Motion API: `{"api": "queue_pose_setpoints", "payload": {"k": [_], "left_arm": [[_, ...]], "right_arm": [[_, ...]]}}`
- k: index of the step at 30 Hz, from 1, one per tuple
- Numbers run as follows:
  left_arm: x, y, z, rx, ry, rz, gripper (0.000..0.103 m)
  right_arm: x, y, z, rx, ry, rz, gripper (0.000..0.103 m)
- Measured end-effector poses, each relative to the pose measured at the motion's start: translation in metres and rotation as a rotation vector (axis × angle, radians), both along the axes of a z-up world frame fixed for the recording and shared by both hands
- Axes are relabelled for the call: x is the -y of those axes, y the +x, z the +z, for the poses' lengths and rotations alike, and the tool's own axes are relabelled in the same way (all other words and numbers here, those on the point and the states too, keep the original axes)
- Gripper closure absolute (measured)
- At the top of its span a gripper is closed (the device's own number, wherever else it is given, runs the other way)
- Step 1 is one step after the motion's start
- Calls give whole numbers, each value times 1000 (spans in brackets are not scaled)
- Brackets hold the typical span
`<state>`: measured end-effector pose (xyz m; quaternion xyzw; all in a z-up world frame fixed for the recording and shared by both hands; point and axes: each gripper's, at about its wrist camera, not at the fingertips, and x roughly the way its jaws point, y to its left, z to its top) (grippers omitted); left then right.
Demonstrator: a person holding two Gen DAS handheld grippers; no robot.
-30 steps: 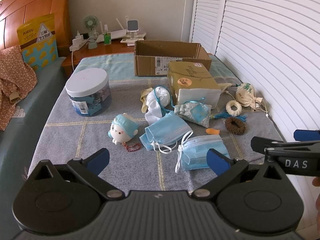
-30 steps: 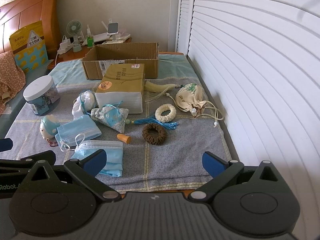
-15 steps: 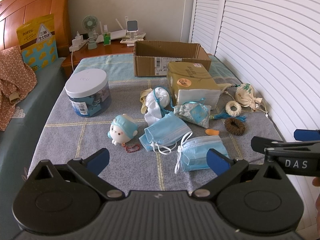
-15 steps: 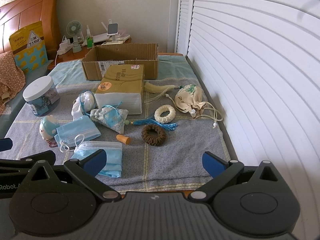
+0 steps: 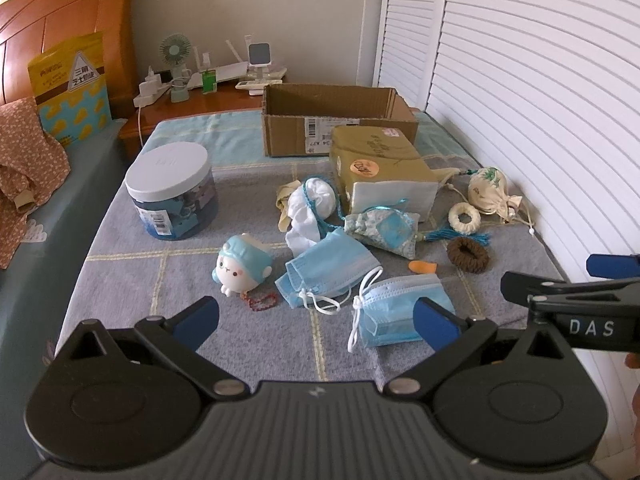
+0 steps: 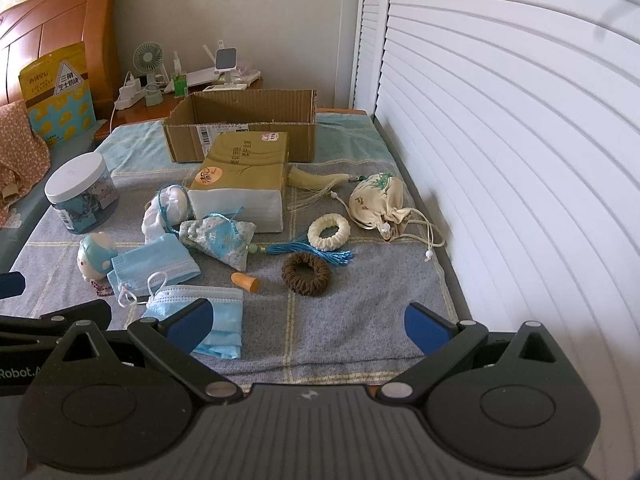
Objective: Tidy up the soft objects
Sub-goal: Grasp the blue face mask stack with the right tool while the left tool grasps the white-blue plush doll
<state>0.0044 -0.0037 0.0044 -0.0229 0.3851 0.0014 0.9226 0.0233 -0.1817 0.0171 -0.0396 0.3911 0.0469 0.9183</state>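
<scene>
Hovering low over the near edge of the bench, the left gripper [image 5: 316, 316] and the right gripper [image 6: 308, 320] both have their jaws wide apart, and neither one holds a thing. They sit side by side, I think so each can reach its own half of the pile.

The soft things lie spread on the gray cloth [image 6: 360, 320], with none yet in the cardboard box [image 6: 240, 128], which stands open at 12 o'clock, likely the place they should go.

In the right view I count two blue face masks: one [image 6: 208, 312] at 9 o'clock, close to the left jaw, and one [image 6: 156, 264] just past it. There are two hair rings, a brown one [image 6: 306, 274] near the middle and a white one [image 6: 329, 231] just past it. There are two little pouches, a flowered one [image 6: 218, 238] and a cream one [image 6: 374, 200] at 1 o'clock. There is one small toy [image 6: 94, 256], one orange earplug [image 6: 245, 282], one tissue pack [image 6: 244, 176] and one jar [image 6: 80, 192] at 10 o'clock.

The near mask looks easiest to grab first.
</scene>
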Motion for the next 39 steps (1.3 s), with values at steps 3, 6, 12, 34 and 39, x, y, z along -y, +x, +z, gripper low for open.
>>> {"api": "queue_pose_setpoints", "payload": {"k": [3, 6, 12, 34, 39], "left_arm": [[0, 2, 0, 3, -2, -8, 1], [-1, 3, -1, 8, -6, -20, 1], [-4, 6, -3, 24, 1, -60, 1], [-51, 17, -36, 38, 9, -112, 1], [-65, 24, -44, 23, -10, -112, 1]], "right_arm": [[0, 1, 0, 3, -1, 5, 0], [0, 3, -1, 6, -4, 13, 0], [-3, 5, -4, 16, -6, 47, 0], [-36, 30, -44, -78, 15, 265, 0], [-50, 36, -54, -125, 40, 327, 0]]}}
